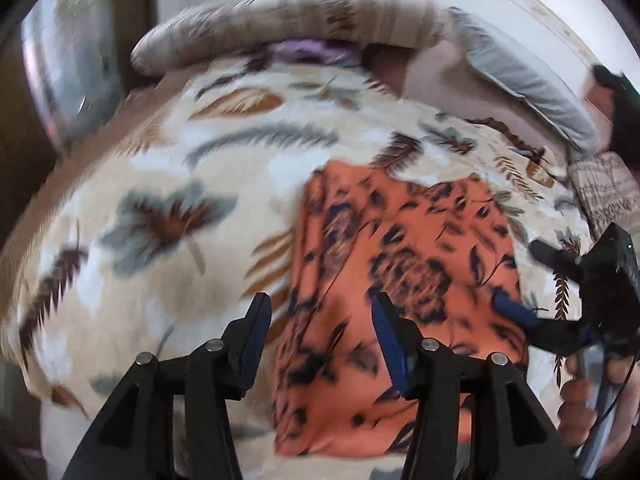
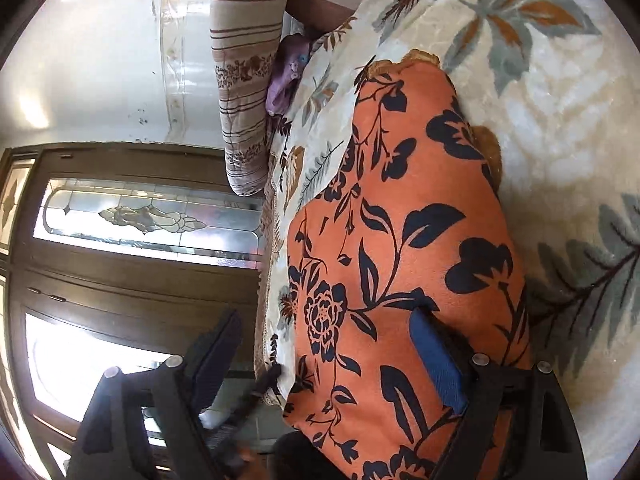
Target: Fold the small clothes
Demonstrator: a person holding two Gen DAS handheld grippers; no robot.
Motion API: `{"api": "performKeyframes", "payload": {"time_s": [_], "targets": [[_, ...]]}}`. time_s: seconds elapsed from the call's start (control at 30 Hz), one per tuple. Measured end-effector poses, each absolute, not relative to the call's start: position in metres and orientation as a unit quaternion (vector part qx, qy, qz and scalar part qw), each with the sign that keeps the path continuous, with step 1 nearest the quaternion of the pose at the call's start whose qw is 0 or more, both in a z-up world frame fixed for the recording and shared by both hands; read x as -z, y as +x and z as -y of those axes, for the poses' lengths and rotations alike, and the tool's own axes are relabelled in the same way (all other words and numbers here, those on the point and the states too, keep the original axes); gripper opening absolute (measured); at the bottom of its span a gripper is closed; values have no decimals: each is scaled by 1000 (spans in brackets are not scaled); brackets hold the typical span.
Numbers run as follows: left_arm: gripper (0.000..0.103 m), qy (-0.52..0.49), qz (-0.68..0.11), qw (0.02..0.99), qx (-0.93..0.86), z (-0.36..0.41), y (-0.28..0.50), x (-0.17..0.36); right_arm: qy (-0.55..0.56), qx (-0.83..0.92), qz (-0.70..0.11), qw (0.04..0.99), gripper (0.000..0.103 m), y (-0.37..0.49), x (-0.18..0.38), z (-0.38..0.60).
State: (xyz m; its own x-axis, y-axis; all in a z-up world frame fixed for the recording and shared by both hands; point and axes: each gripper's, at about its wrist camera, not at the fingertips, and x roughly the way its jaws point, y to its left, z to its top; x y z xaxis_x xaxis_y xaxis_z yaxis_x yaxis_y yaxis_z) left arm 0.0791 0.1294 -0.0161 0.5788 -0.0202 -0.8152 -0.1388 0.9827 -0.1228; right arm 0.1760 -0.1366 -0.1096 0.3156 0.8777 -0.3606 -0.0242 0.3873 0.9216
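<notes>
An orange garment with a dark floral print lies folded flat on a cream feather-print blanket. My left gripper is open and empty, hovering above the garment's left edge. My right gripper shows at the garment's right edge, with one blue pad resting on the cloth. In the right wrist view the garment fills the middle, and the right gripper is open, its right finger lying on the cloth and its left finger off the bed's edge.
A striped bolster pillow lies at the head of the bed, also visible in the right wrist view. A purple cloth is tucked beneath it. A grey pillow lies at the right. A wooden glass-panelled door stands beside the bed.
</notes>
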Motion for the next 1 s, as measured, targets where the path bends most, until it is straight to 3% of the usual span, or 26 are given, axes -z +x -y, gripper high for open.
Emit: {"api": "performKeyframes", "payload": {"time_s": [0.13, 0.37, 0.53, 0.77, 1.0], "targets": [[55, -79, -533, 841, -52, -130, 111, 64, 437, -333, -488, 678, 87, 177, 107, 136], [62, -103, -521, 846, -47, -139, 103, 74, 421, -355, -469, 690, 88, 197, 70, 140], [64, -105, -519, 847, -45, -142, 102, 74, 455, -308, -512, 660, 87, 229, 114, 142], [69, -109, -520, 846, -47, -144, 104, 75, 436, -356, -485, 669, 88, 174, 83, 148], [68, -126, -508, 851, -51, -149, 103, 53, 421, -383, -508, 646, 87, 119, 117, 125]]}}
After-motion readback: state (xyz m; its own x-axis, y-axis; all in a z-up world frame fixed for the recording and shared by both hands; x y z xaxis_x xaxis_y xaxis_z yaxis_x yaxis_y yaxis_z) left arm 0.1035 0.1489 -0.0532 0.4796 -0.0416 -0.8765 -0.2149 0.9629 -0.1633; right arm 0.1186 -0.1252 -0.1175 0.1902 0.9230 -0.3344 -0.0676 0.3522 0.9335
